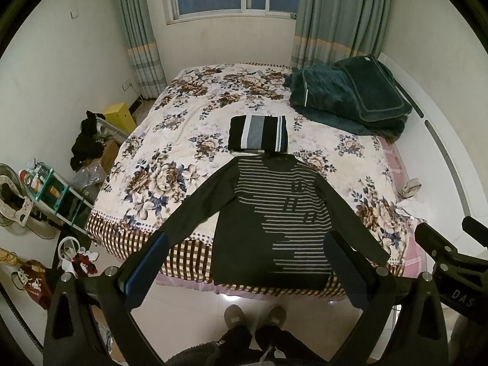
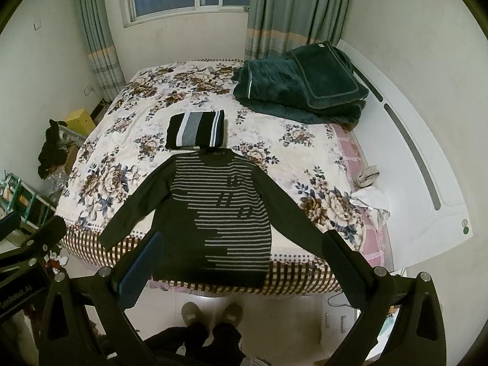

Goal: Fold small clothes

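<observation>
**Sweater flat at the bed's foot, both grippers raised and empty**

Bedroom, dim light, window and grey-green curtains (image 1: 137, 30) behind the bed (image 1: 189, 116), which wears a floral blanket. You stand at its foot, slippers (image 1: 235, 315) on the tile floor.

Landmark: the dark striped sweater (image 1: 274, 222).
- It lies face up on the bed's near edge, sleeves spread out to both sides, hem hanging just over the checked border.
- Just beyond its collar sits a folded striped garment (image 1: 258, 134); whether the two touch cannot be told.
- Further back and to the right of the sweater, a heap of dark green bedding (image 1: 344, 94) by the headboard side.
- Right of the sweater's sleeve, small pale cloth items (image 2: 370, 202) at the bed's edge.
- Left of the sweater, off the bed, a cluttered floor with a teal rack (image 1: 52, 189) and a yellow box (image 1: 120, 116).

Your left hand-held gripper (image 1: 247, 262) hangs above the hem, fingers wide apart, nothing between them. Your right hand-held gripper (image 2: 244, 259) does the same, also spread and empty.
</observation>
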`<move>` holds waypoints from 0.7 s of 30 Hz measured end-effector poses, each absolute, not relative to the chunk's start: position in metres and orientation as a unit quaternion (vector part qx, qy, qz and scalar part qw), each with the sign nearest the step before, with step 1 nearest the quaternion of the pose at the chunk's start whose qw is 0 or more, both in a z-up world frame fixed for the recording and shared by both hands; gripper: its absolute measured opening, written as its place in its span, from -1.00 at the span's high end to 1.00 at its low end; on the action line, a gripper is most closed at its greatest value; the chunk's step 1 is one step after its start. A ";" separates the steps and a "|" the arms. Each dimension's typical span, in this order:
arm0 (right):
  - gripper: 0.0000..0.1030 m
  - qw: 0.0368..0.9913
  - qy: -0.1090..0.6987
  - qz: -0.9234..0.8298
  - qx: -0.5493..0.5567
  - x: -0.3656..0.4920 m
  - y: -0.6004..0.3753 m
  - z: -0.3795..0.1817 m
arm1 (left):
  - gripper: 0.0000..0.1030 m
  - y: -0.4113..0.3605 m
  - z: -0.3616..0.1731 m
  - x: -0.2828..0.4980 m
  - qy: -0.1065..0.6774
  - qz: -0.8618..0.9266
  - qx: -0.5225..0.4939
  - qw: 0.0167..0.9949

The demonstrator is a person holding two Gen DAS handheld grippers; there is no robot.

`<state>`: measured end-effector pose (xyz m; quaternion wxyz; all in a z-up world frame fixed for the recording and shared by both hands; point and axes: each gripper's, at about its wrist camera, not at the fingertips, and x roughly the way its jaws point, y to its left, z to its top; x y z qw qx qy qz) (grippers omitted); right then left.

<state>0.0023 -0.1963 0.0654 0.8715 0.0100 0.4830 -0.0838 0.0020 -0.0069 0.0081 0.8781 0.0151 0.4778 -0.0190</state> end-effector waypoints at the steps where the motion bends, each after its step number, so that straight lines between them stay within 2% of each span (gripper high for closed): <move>1: -1.00 0.871 0.483 -0.082 0.010 0.003 -0.196 0.066 | -1.00 -0.006 0.008 0.002 0.478 -0.020 0.014 0.878; 21: -1.00 0.873 0.481 -0.083 0.009 0.013 -0.193 0.075 | -1.00 -0.004 0.007 0.001 0.476 -0.021 0.011 0.879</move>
